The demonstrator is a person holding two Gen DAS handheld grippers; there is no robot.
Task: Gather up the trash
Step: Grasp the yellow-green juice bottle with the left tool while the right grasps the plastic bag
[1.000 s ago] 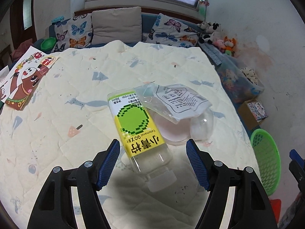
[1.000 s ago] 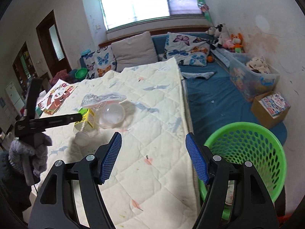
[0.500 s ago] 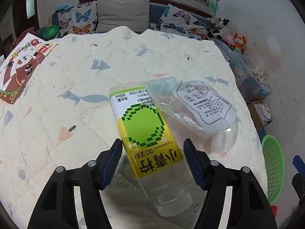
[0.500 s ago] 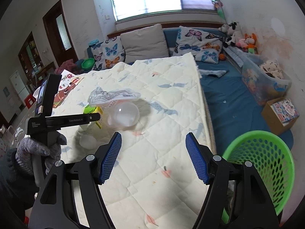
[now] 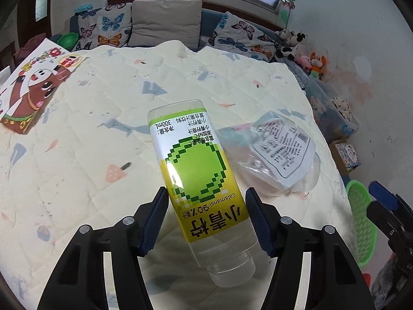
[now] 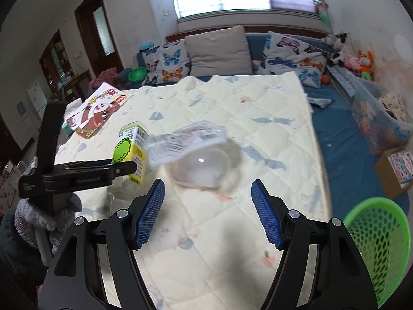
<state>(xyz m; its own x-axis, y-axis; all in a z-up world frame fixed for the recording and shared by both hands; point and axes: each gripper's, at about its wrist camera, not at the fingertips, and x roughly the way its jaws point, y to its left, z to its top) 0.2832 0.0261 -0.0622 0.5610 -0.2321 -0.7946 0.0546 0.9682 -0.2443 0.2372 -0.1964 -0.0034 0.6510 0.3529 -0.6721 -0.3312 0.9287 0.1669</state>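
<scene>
Left gripper clenched on empty juice bottle, light, slick; label band safest. Right gripper released beside bottle.

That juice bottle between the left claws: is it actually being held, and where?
Seemingly yes: the left gripper pinches the juice bottle across its lower label, near the neck. The right gripper holds nothing.

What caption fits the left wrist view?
Left tongs straddle a calamansi juice bottle on the quilt, plastic wrapper alongside.

The bottle label reads "Calamansi 90%", "300mL".
</scene>
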